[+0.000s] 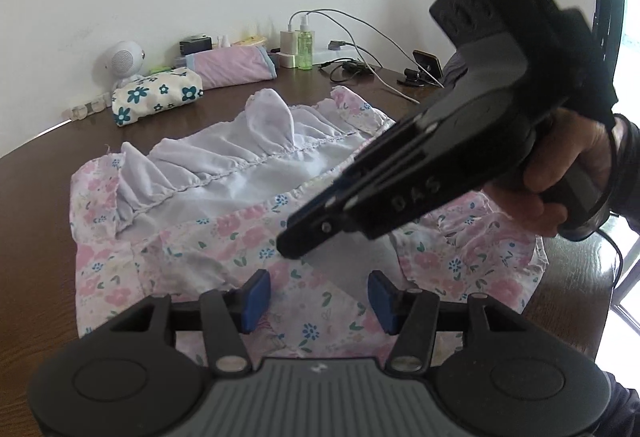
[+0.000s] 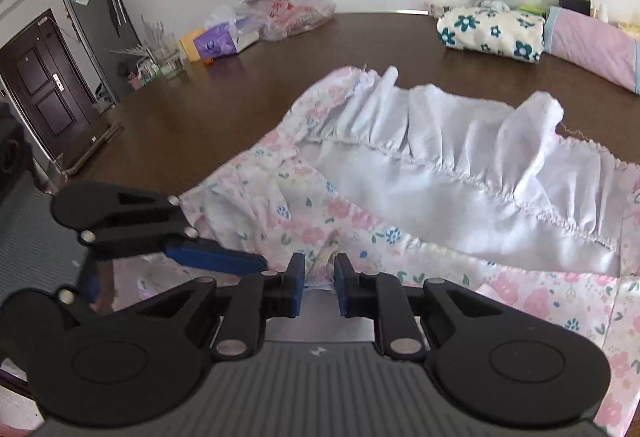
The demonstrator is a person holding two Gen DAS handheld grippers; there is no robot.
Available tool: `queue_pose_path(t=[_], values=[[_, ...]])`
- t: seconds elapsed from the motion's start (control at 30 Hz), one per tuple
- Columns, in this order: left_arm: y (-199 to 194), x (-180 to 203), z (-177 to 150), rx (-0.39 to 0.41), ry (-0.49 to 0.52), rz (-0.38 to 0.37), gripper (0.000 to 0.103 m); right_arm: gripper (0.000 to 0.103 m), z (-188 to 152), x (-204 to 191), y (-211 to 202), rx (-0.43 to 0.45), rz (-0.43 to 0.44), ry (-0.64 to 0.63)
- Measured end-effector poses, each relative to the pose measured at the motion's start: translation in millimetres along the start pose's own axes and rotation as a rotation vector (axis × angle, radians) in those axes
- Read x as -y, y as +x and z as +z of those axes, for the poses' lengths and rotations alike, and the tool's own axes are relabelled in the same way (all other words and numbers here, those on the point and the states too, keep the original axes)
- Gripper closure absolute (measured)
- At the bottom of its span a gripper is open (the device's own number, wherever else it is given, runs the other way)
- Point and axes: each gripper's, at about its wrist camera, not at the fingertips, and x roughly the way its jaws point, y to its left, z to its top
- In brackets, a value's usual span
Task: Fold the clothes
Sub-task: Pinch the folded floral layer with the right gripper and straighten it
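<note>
Floral garment, pinch of it between right claw pads, left claw half-open above it

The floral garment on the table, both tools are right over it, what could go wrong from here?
1. The right tool pinches only a small bunched pleat of the floral garment, so the cloth may slip out when lifted.
2. The left tool stands open with nothing gripped; lifting one side alone could skew the fold.
3. The white lining is turned out and ruffled, so wrinkles may get folded in.
</note>
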Motion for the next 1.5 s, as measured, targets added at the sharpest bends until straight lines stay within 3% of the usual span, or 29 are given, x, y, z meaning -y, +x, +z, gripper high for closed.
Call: queue_pose_path(t=[0.07, 0.17, 0.23, 0.3, 0.33, 0.37, 0.43, 0.5, 0.6, 0.73, 0.8, 0.87, 0.9, 0.93, 1.0, 1.03, 1.07, 1.2, 1.33, 1.43, 1.47, 1.5], values=[[-12.3, -6.9, 0.9, 0.031, -0.045, -0.012, 0.05, 0.086, -4.5, 1.1, -4.1, 0.005, -0.006, 0.01], [-20.4, -15.0, 5.7, 0.052, -0.105, 0.0, 0.05, 0.085, -10.9, 10.5, -47.8, 0.1, -0.048, 0.026], [-15.7, -12.3, 8.1, 0.047, -0.09, 0.028, 0.053, 0.085, -19.1, 19.7, -71.0, 0.121, -0.097, 0.053], [-4.5, -10.8, 10.2, 0.032, -0.09, 0.026, 0.064, 0.084, -26.8, 22.3, -73.3, 0.086, -0.118, 0.065], [1.1, -10.8, 11.1, 0.014, -0.107, 0.015, 0.077, 0.084, -30.5, 23.1, -73.7, 0.068, -0.13, 0.07], [7.0, -11.0, 11.8, -0.006, -0.123, 0.012, 0.081, 0.084, -33.4, 20.4, -68.4, 0.052, -0.148, 0.066], [14.1, -9.0, 11.2, -0.023, -0.125, 0.042, 0.081, 0.076, -35.2, 15.3, -56.3, 0.037, -0.192, 0.053], [17.6, -5.9, 8.3, -0.033, -0.129, 0.094, 0.081, 0.076, -37.3, 7.6, -46.4, 0.044, -0.243, 0.011], [16.9, -6.3, 4.4, -0.023, -0.179, 0.135, 0.081, 0.101, -42.1, 0.3, -38.1, 0.038, -0.277, -0.045], [16.5, -4.8, 1.9, -0.001, -0.222, 0.159, 0.081, 0.101, -46.1, -3.4, -44.0, 0.044, -0.264, -0.053], [16.6, -4.2, 0.8, 0.008, -0.23, 0.154, 0.08, 0.095, -45.6, -7.6, -50.0, 0.046, -0.246, -0.034], [16.4, -3.8, -0.6, 0.017, -0.237, 0.146, 0.077, 0.079, -45.0, -18.2, -49.9, 0.037, -0.238, -0.037], [16.3, -4.2, -0.7, 0.018, -0.246, 0.146, 0.077, 0.063, -47.2, -26.2, -48.9, 0.04, -0.246, -0.063], [16.2, -5.2, -0.6, 0.021, -0.261, 0.15, 0.078, 0.062, -49.6, -33.8, -47.9, 0.042, -0.255, -0.088], [15.5, -6.8, -2.2, 0.034, -0.293, 0.169, 0.078, 0.065, -58.6, -43.3, -45.5, 0.035, -0.269, -0.13], [15.0, -7.5, -3.3, 0.043, -0.304, 0.179, 0.079, 0.078, -63.0, -48.0, -44.3, 0.032, -0.277, -0.15], [14.4, -8.4, -4.6, 0.05, -0.315, 0.178, 0.081, 0.083, -67.5, -52.8, -43.1, 0.028, -0.284, -0.171], [12.6, -14.1, -7.7, 0.077, -0.382, 0.166, 0.08, 0.084, -76.5, -59.4, -53.8, 0.043, -0.285, -0.183], [7.1, -19.7, -9.9, 0.134, -0.469, 0.168, 0.079, 0.082, -70.5, -66.6, -65.0, 0.14, -0.156, -0.154], [5.1, -25.2, -11.0, 0.141, -0.511, 0.19, 0.075, 0.083, -68.6, -69.7, -44.7, 0.114, -0.102, -0.13], [5.1, -25.8, -12.0, 0.138, -0.516, 0.204, 0.075, 0.085, -69.0, -70.4, -36.8, 0.098, -0.089, -0.125], [5.0, -26.3, -13.0, 0.136, -0.521, 0.217, 0.076, 0.095, -71.8, -70.9, -31.4, 0.091, -0.095, -0.12]])
